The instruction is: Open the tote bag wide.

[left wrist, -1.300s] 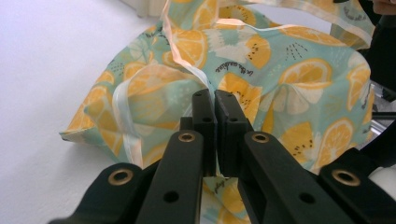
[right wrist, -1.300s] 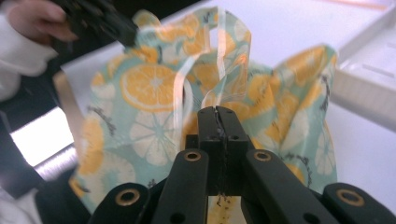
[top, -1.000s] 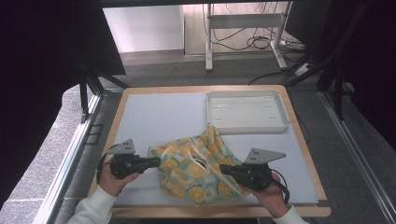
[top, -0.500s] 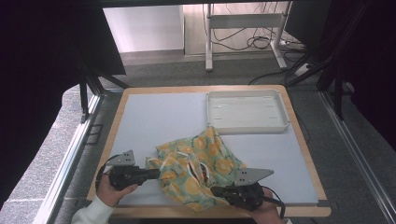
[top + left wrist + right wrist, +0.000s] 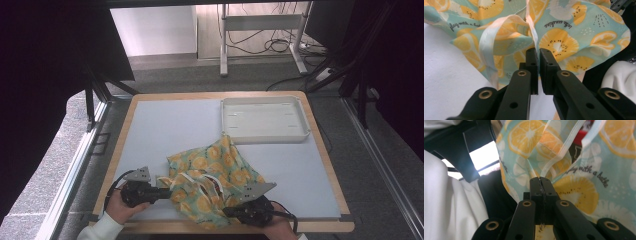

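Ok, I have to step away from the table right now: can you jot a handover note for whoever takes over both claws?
Left claw: jaws nearly together with the edge of the fruit-print cloth bag between them; they have just been opening a little, so the grip may be loosening.
Right claw: shut on the bag's fabric.
Bag: crumpled at the near edge of the table, strung between the claws, something red showing inside its mouth. White tray sits at the far right, with nothing in it.
Done: both sides of the bag grasped.
Left: probably spreading or flattening the bag.
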Demonstrator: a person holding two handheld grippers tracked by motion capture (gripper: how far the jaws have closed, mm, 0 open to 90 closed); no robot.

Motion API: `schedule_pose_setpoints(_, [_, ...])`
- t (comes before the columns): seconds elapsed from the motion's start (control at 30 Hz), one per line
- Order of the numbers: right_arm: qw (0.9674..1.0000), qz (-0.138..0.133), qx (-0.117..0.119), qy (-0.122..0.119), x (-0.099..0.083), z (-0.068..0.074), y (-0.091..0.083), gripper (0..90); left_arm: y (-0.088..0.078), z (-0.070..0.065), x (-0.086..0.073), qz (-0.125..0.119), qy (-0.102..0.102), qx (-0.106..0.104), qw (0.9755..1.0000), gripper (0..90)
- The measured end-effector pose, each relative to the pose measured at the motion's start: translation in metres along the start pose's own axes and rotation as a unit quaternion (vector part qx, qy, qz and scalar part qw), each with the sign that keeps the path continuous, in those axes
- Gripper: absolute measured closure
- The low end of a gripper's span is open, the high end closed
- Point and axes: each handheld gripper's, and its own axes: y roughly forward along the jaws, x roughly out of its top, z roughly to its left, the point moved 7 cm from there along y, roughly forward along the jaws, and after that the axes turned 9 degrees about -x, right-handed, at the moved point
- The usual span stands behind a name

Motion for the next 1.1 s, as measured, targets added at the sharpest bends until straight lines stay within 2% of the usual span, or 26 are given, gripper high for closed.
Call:
schedule_pose_setpoints(0.1, [1.0,0.004,-0.005,0.002,-0.001,-0.002,0.0,88.7,-0.004,-0.001,0.004,-0.011,0.002,0.01,0.9999,80.3])
schedule_pose_setpoints(0.2, [0.9999,0.005,-0.009,0.004,-0.001,-0.003,0.0,88.7,-0.013,-0.003,0.014,-0.034,0.005,0.025,0.9991,69.3])
schedule_pose_setpoints(0.23, [0.9999,0.006,-0.01,0.005,-0.001,-0.004,0.0,88.7,-0.017,-0.005,0.018,-0.045,0.006,0.032,0.9985,60.9])
schedule_pose_setpoints(0.27, [0.9999,0.006,-0.01,0.005,-0.001,-0.004,0.0,88.7,-0.02,-0.006,0.022,-0.054,0.009,0.039,0.9977,60.9])
schedule_pose_setpoints(0.33, [0.9999,0.006,-0.012,0.004,-0.001,-0.005,0.0,88.7,-0.027,-0.01,0.031,-0.07,0.014,0.051,0.9962,52.2])
schedule_pose_setpoints(0.43, [0.9999,0.006,-0.012,0.004,-0.001,-0.006,0.0,88.7,-0.033,-0.015,0.044,-0.083,0.027,0.067,0.9939,45.5])
schedule_pose_setpoints(0.57, [0.9999,0.006,-0.014,0.007,-0.001,-0.007,0.0,88.6,-0.026,-0.015,0.06,-0.07,0.043,0.078,0.9936,40.9])
schedule_pose_setpoints(0.63, [0.9998,0.006,-0.015,0.007,-0.001,-0.007,0.0,88.6,-0.016,-0.011,0.067,-0.047,0.05,0.074,0.9949,39.3])
schedule_pose_setpoints(0.73, [0.9998,0.005,-0.015,0.007,-0.001,-0.008,0.0,88.6,0.003,0.0,0.071,-0.011,0.046,0.057,0.9973,37.4])
schedule_pose_setpoints(0.83, [0.9998,0.003,-0.017,0.007,-0.001,-0.009,-0.002,88.6,0.017,0.008,0.07,0.008,0.054,0.055,0.997,40.7])
schedule_pose_setpoints(0.87, [0.9998,0.002,-0.019,0.009,-0.002,-0.01,-0.003,88.6,0.02,0.007,0.07,0.005,0.06,0.057,0.9965,50.2])
schedule_pose_setpoints(0.9, [0.9998,0.002,-0.019,0.009,-0.002,-0.01,-0.003,88.6,0.021,0.006,0.07,0.002,0.069,0.062,0.9957,50.2])
schedule_pose_setpoints(0.93, [0.9998,0.002,-0.019,0.01,-0.002,-0.011,-0.004,88.6,0.021,0.004,0.069,0.001,0.077,0.06,0.9952,56.9])
schedule_pose_setpoints(0.97, [0.9997,0.003,-0.02,0.011,-0.002,-0.011,-0.004,88.6,0.02,0.0,0.069,0.0,0.087,0.053,0.9948,65.1])
schedule_pose_setpoints(1.03, [0.9997,0.003,-0.022,0.014,-0.003,-0.012,-0.004,88.5,0.016,-0.007,0.069,-0.005,0.101,0.044,0.9939,76.2])
schedule_pose_setpoints(1.1, [0.9996,0.004,-0.022,0.015,-0.003,-0.013,-0.003,88.4,0.013,-0.012,0.068,-0.014,0.101,0.032,0.9943,84.6])
